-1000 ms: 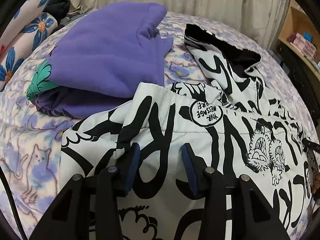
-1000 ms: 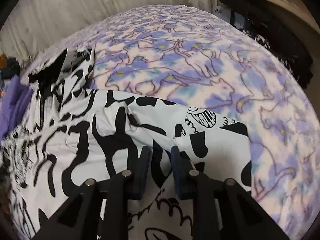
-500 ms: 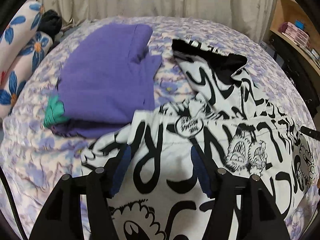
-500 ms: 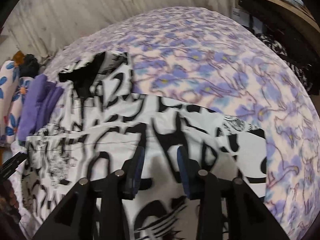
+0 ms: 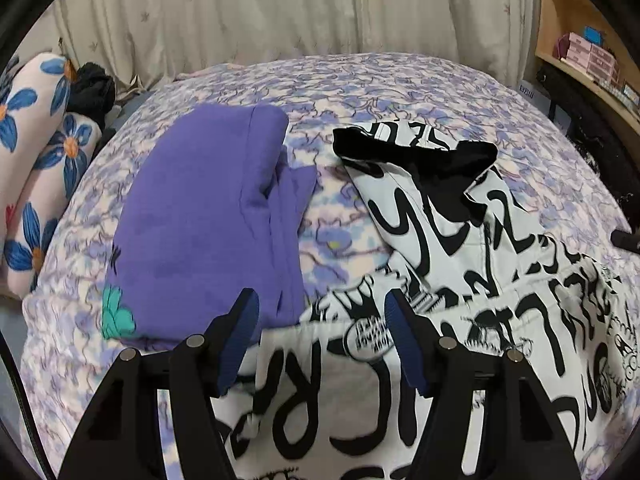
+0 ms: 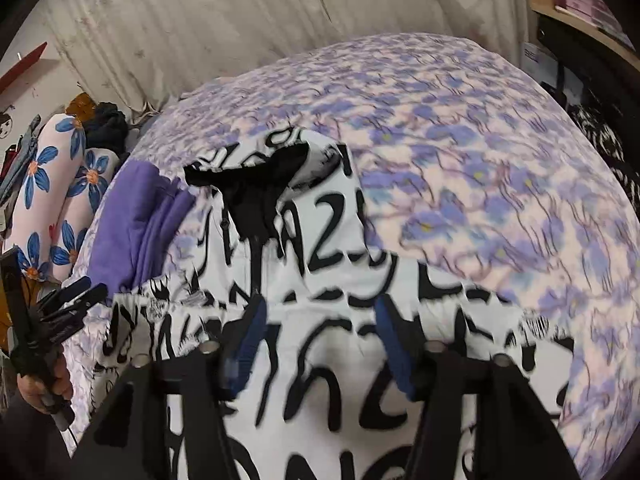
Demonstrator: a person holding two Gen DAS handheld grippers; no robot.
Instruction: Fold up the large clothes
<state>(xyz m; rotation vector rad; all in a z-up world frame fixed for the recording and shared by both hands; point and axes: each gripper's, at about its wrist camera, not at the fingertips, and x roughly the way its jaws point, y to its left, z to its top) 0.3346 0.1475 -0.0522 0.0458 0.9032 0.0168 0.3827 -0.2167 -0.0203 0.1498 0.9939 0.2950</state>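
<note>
With both claws, left (image 5: 322, 340) and right (image 6: 318, 342), open and empty, grip the printed jacket (image 5: 460, 320) hem at 6 o'clock and fold toward the hood (image 5: 416, 156) at 12

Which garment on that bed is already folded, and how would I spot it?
Start at the bed with its lilac patterned cover. On its left half, near the flowered pillows, lies the purple garment, folded flat. Unlike the black-and-white printed garment beside it, it is one plain colour.
</note>
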